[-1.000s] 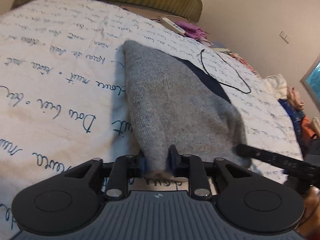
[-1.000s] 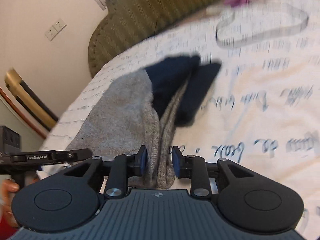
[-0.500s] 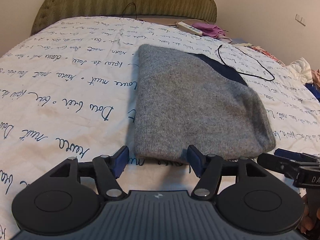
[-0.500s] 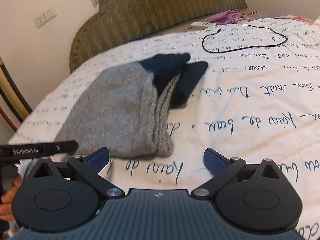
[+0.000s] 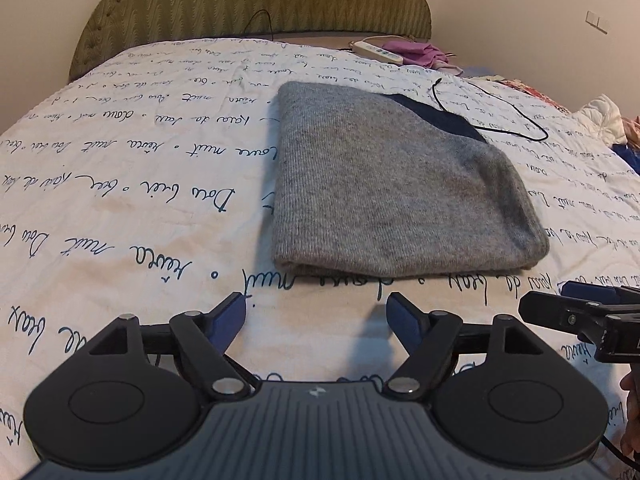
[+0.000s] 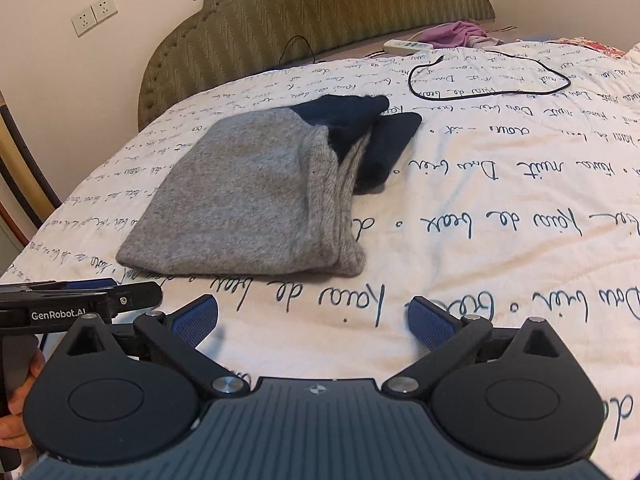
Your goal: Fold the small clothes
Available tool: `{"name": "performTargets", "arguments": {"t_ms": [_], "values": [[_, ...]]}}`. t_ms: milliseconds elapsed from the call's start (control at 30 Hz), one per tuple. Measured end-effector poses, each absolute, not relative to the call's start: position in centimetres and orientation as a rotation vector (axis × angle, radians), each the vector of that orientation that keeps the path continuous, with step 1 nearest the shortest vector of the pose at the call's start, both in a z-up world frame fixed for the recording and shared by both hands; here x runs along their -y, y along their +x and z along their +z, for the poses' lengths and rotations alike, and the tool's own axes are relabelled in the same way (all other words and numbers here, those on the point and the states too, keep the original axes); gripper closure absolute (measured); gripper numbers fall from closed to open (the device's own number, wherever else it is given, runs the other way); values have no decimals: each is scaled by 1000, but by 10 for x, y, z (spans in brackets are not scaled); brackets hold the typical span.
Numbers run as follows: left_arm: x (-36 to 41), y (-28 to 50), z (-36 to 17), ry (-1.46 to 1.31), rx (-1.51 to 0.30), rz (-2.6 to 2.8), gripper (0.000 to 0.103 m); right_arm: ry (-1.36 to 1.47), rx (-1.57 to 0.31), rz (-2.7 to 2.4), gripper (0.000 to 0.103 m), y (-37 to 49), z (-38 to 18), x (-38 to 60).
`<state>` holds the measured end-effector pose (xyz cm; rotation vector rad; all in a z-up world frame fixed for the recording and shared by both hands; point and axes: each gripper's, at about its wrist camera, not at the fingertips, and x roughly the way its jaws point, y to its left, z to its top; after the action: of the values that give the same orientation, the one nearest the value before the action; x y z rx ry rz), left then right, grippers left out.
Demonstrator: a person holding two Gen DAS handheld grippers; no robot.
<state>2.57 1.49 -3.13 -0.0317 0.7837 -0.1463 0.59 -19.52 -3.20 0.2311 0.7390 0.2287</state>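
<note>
L gripper (image 5: pixel 316 314) has its jaws apart w/ nothing between them, having just been opening, and the folded grey knit garment (image 5: pixel 392 184) lies flat on the bedspread (image 5: pixel 120 184) just ahead of its tips, slightly to the R. R gripper (image 6: pixel 314 316) is spread wide too, also empty after opening, garment ahead and a bit L of it. Knit looks soft, light, limp and thick in layers, so it'd prob. sag and splay if lifted; best pinch is through all layers at the near corners of the folded edge.
</note>
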Motion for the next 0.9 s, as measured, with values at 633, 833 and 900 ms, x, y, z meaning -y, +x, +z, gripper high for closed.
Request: {"name": "performTargets", "arguments": {"t_ms": [633,833,900], "values": [[-25,-1,-38,23,-738,-106,18,198,-754,217,0,-19,-33,168],[-21,-6,-42,64,-721,-92,12,132,-740,235,0,-26,-35,157],[-21,-7,-44,62,-714,-85,11,112,-730,229,0,-29,-36,154]]}}
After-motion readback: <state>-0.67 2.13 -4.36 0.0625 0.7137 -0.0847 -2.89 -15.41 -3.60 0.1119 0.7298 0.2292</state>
